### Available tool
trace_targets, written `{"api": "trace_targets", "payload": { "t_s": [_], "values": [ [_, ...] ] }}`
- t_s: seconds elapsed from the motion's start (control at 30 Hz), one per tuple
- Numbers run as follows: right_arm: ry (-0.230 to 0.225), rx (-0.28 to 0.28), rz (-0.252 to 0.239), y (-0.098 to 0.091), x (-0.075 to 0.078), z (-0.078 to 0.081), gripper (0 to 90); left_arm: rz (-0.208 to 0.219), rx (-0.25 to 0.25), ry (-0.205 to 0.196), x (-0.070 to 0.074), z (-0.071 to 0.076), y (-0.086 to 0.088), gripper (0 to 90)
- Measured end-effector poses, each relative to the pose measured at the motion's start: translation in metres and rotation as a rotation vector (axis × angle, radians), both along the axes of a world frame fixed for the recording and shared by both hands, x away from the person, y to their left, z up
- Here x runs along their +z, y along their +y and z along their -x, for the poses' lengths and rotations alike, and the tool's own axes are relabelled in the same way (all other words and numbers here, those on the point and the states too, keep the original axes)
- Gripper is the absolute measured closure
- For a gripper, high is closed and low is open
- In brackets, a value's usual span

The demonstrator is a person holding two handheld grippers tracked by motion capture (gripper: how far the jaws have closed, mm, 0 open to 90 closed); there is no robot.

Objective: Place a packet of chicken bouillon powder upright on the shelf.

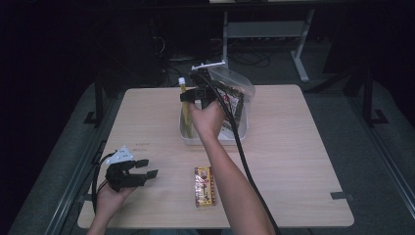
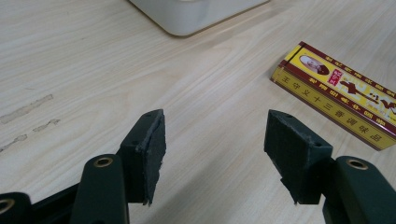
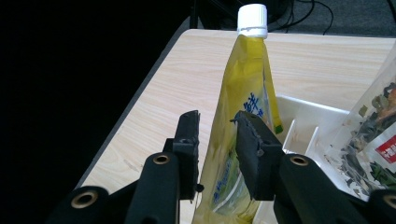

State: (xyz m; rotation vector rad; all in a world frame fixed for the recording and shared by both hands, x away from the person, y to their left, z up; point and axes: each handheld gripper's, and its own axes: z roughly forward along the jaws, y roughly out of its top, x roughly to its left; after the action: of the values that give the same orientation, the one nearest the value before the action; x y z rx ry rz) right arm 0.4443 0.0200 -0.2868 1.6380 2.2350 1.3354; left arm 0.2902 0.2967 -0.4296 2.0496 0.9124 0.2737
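A yellow squeeze pouch point(image 3: 245, 79) with a white screw cap stands upright at the left end of the white bin point(image 3: 303, 116). My right gripper point(image 3: 217, 144) is open around the pouch's lower half: one pad lies against its side, and a thin gap shows at the other. In the high view the pouch point(image 1: 184, 100) leans on the bin's left wall, just left of the right gripper point(image 1: 195, 93). My left gripper point(image 1: 147, 169) is open and holds nothing, low over the table's near left. A yellow and maroon box point(image 2: 341, 93) lies flat beyond the left gripper point(image 2: 215, 149), to its right.
A clear zip bag point(image 1: 235, 95) of dark dried food stands in the white bin point(image 1: 215, 139), right of the pouch. The yellow box point(image 1: 204, 186) lies near the table's front edge. The bin's corner point(image 2: 196, 16) shows ahead of the left gripper. The floor around the table is dark.
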Motion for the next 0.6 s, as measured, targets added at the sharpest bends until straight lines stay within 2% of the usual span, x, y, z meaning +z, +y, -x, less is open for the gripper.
{"api": "trace_targets", "payload": {
  "t_s": [0.57, 0.6],
  "values": [
    [-0.011, 0.075, -0.004, -0.008, 0.006, 0.015, 62.5, -0.006, -0.008, 0.006, -0.001, 0.000, -0.004, 36.5],
    [-0.012, 0.084, 0.007, -0.009, 0.006, 0.017, 62.0, -0.006, -0.009, 0.008, -0.001, 0.001, -0.005, 36.5]
  ]
}}
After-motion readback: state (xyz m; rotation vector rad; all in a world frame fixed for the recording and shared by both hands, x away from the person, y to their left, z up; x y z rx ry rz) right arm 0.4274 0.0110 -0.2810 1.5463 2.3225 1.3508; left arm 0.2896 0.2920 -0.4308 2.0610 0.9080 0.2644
